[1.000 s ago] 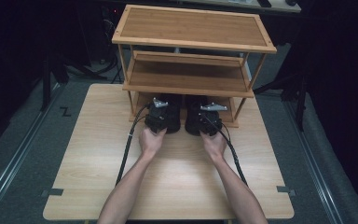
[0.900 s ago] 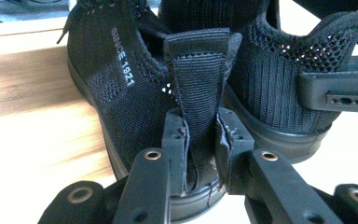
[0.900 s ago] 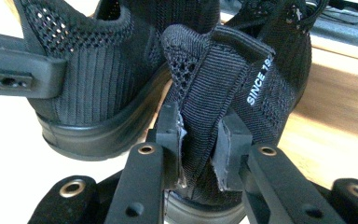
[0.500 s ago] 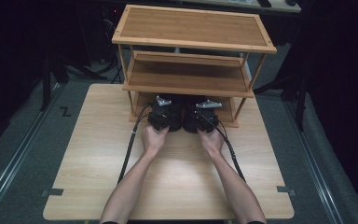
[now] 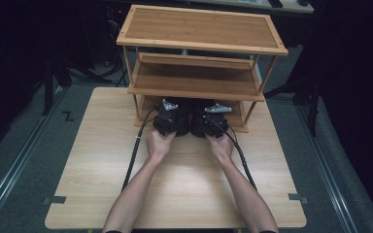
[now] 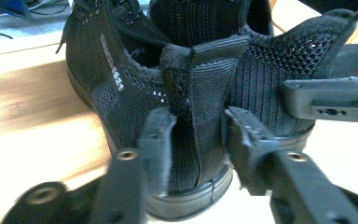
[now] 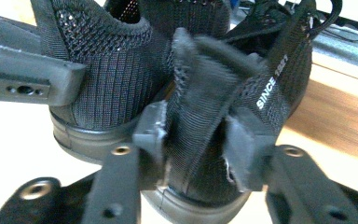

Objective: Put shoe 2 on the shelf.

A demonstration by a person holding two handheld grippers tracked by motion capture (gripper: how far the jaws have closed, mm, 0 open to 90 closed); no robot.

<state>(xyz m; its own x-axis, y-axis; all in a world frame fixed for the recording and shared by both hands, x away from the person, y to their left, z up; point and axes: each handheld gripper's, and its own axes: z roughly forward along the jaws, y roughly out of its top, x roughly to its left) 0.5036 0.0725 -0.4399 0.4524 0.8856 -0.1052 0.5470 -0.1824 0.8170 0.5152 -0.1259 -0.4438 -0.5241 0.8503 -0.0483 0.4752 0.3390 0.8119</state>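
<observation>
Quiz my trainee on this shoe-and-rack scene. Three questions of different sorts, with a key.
1. True or false: the shoes stand on the rack's top shelf.
2. What sits between the left gripper's jaws? A. a shoe's heel B. a cable C. a rack post
3. What colour are the shoes?
Key: 1 false. 2 A; the jaws have just been opening, with the heel between them. 3 black.
</observation>
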